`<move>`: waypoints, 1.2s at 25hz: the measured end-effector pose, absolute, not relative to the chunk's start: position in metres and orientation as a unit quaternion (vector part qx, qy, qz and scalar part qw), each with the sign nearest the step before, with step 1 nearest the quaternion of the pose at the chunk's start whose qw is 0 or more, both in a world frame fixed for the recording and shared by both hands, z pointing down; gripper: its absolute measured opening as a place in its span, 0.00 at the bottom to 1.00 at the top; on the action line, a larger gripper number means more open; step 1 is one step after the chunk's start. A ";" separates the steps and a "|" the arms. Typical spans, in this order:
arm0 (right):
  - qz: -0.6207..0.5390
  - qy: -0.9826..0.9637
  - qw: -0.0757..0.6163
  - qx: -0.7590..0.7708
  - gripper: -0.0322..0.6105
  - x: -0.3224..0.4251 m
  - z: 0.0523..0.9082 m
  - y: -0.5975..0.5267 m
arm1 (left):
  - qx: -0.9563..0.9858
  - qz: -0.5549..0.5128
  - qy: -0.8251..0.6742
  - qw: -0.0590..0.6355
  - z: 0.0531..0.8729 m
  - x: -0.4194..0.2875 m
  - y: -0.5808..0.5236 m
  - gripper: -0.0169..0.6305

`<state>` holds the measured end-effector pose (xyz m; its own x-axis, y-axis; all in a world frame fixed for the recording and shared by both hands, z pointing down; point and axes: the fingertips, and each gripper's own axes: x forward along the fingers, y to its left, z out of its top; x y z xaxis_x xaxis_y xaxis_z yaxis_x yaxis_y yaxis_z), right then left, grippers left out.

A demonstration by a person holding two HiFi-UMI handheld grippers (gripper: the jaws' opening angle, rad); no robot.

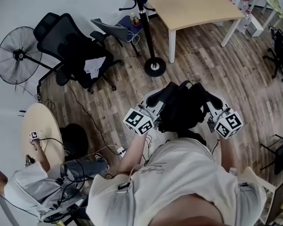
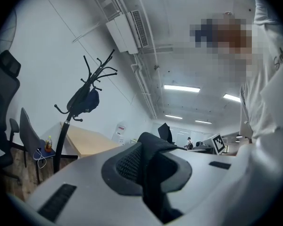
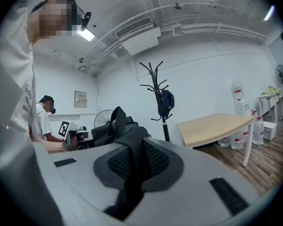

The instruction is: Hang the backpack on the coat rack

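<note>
Standing at the far left of the head view, a floor fan (image 1: 15,55) faces the room, with a black office chair (image 1: 73,53) just to its right. Below them a small round table (image 1: 41,126) sits beside a second person (image 1: 23,185) in light clothing. Further right, the coat rack (image 1: 148,29) rises from its round base on the wooden floor, and a dark bag (image 2: 85,100) hangs from its upper hooks.

Nearer the wearer, the left gripper (image 1: 156,108) is clenched on a black strap of the backpack (image 1: 184,109); its own view shows the strap pinched between the two pads, running down out of the frame. The backpack hangs in the air between the two tools, in front of the wearer's chest and well apart from the coat rack. On its right side, the right gripper (image 1: 211,108) grasps another black strap, which its own view shows squeezed tight between the mesh pads.

Beyond, a light wooden table (image 1: 193,6) with white legs stands to the right of the rack, and another dark chair (image 1: 280,51) sits at the far right edge.
</note>
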<state>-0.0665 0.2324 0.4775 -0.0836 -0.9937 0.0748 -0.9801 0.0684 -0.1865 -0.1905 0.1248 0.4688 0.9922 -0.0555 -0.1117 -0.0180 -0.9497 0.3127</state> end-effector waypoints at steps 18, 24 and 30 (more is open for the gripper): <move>-0.052 0.765 0.046 -0.640 0.09 0.112 0.469 0.141 | 0.988 -0.046 -0.052 0.138 0.455 -0.012 0.054 0.09; -0.059 0.760 0.048 -0.645 0.09 0.145 0.473 0.116 | 0.987 -0.032 -0.051 0.149 0.462 0.021 0.030 0.09; -0.080 0.758 0.049 -0.646 0.09 0.162 0.486 0.087 | 0.986 -0.026 -0.041 0.161 0.475 0.042 -0.003 0.09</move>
<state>0.1617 0.0865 0.4858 -0.1614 -0.9864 0.0296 -0.9707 0.1533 -0.1853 0.0425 -0.0025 0.4753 0.9952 -0.0901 -0.0388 -0.0731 -0.9446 0.3200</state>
